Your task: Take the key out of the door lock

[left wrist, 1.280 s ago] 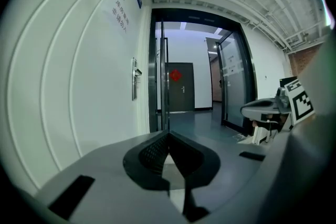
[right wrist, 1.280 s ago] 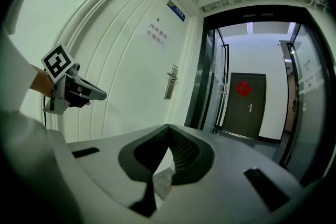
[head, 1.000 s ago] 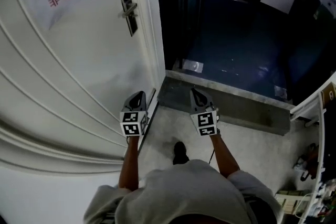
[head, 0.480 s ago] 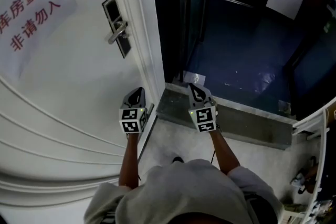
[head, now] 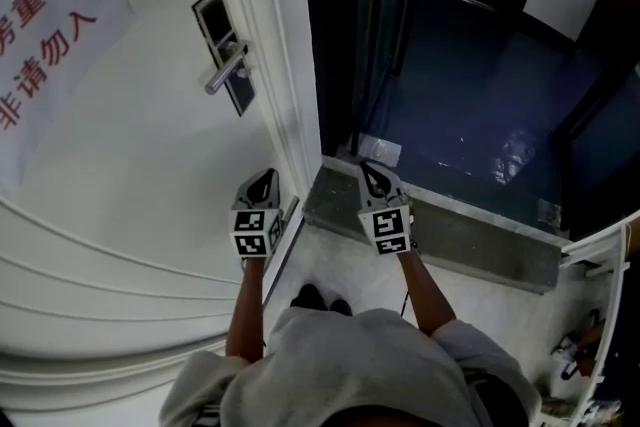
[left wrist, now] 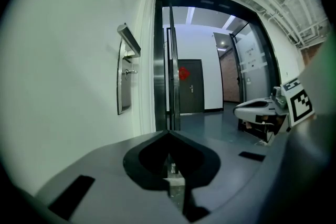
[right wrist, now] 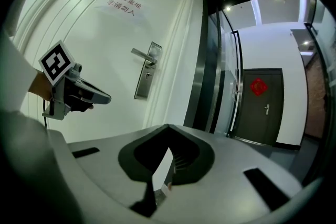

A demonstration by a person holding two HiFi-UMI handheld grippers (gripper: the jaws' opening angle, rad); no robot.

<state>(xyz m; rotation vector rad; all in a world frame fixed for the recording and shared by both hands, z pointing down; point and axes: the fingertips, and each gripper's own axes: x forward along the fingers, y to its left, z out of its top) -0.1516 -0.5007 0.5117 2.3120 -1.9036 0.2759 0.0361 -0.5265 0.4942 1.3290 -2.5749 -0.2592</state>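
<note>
Holding my left claw (head: 262,180) and right claw (head: 373,172) pressed together, both low, well apart from the door lock (head: 222,45).

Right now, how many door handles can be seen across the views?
2. One lever handle is on the white door at left. One small handle is on the dark door across the corridor. Others may be hidden.

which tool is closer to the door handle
The left tool, right beside the white door; the right tool hangs farther from the lever handle, toward the dark doorway.
</note>
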